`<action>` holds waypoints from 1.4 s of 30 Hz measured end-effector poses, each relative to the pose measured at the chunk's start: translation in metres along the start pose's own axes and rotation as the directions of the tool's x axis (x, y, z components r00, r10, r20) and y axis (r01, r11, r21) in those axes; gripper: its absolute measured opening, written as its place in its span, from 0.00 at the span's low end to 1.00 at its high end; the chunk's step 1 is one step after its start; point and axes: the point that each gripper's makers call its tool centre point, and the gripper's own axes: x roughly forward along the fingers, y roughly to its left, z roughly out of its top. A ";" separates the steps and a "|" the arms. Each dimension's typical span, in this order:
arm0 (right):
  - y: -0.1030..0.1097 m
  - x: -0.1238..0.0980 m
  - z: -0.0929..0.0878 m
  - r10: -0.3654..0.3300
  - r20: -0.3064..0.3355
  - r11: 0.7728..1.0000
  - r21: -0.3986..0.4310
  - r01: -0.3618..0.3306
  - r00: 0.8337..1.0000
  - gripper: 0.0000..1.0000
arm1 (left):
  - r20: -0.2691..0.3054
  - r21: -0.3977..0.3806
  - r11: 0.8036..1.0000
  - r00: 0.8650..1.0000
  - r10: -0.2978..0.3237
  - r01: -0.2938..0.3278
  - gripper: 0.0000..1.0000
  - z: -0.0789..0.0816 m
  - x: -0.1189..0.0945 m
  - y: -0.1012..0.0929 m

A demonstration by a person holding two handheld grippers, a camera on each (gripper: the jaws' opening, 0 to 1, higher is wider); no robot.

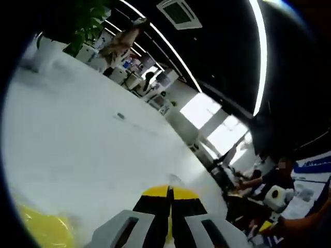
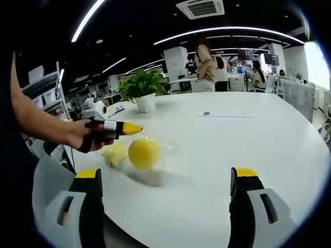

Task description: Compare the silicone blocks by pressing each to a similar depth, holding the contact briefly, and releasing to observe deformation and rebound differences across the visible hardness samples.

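Silicone blocks (image 2: 135, 153) on white table (image 2: 232, 139), left gripper (image 2: 125, 128) jaws closed above them, right gripper (image 2: 165, 178) jaws wide apart, empty.

The left gripper view sits low and close over the white table (image 1: 77, 155), rolled steeply, facing across it toward the far ceiling. The right gripper view looks level from the near edge. Both share the table (image 2: 222, 144) and plant (image 2: 142, 82).
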 end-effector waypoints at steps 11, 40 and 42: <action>0.002 0.001 -0.002 0.004 -0.004 1.000 0.007 -0.004 1.000 0.97 | -0.049 0.041 0.996 0.995 0.084 -0.082 0.00 -0.014 0.003 0.022; 0.009 0.000 -0.001 0.007 -0.015 1.000 0.020 -0.007 1.000 0.96 | -0.220 0.267 0.935 0.930 0.293 -0.232 0.02 -0.050 0.004 0.076; 0.010 0.000 -0.001 0.007 -0.015 1.000 0.019 -0.006 1.000 0.96 | -0.226 0.286 0.930 0.927 0.299 -0.230 0.03 -0.050 0.004 0.077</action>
